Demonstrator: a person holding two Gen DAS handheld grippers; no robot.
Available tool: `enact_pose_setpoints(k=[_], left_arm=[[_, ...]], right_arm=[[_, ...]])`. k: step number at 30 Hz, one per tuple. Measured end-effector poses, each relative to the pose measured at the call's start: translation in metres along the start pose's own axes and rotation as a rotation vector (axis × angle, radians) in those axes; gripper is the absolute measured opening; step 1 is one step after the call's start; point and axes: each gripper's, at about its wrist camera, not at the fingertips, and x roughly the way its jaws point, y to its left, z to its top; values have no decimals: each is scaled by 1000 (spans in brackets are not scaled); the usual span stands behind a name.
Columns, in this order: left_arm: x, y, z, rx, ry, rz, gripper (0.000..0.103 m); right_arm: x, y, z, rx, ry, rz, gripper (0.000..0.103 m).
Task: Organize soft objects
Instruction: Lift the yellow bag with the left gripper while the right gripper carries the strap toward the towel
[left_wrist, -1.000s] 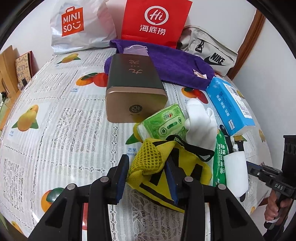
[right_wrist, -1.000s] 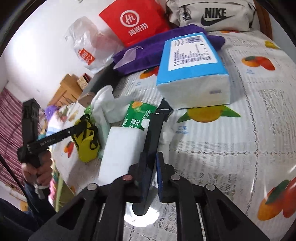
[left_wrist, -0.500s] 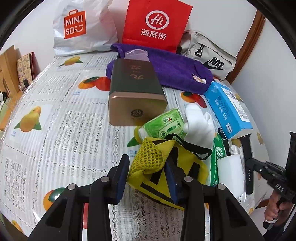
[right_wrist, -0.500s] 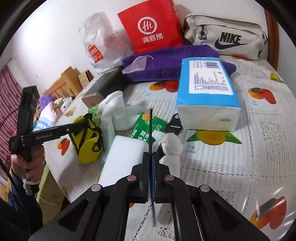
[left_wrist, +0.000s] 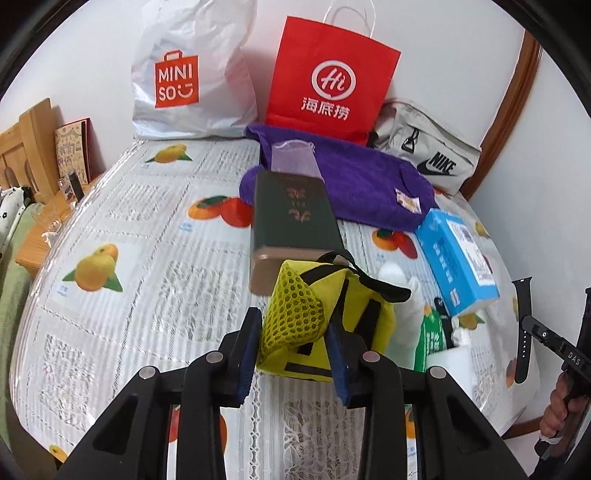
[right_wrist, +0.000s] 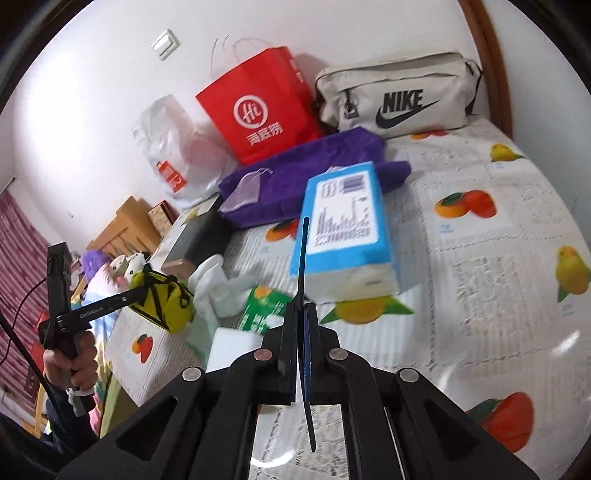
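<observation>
Lifted since a second ago, the yellow mesh pouch now hangs clear of the tablecloth, pinched by the left gripper, while the right gripper, clamped on the black watch strap, holds it aloft; sorting mid-carry, next needs a drop spot.

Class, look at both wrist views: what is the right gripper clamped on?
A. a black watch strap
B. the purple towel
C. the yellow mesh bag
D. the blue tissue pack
A. The right gripper is shut on the thin black watch strap, seen edge-on between its jaws; the left gripper holds the yellow mesh bag.
</observation>
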Motion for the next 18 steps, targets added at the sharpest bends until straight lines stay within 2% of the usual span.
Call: enact_pose_setpoints(k=[10, 18], left_arm=[[-13, -5, 27, 0, -44, -7, 30], [-8, -7, 50, -13, -53, -2, 30]], right_arm=[[-2, 12, 32, -77, -16, -42, 3], [7, 27, 63, -127, -25, -76, 3]])
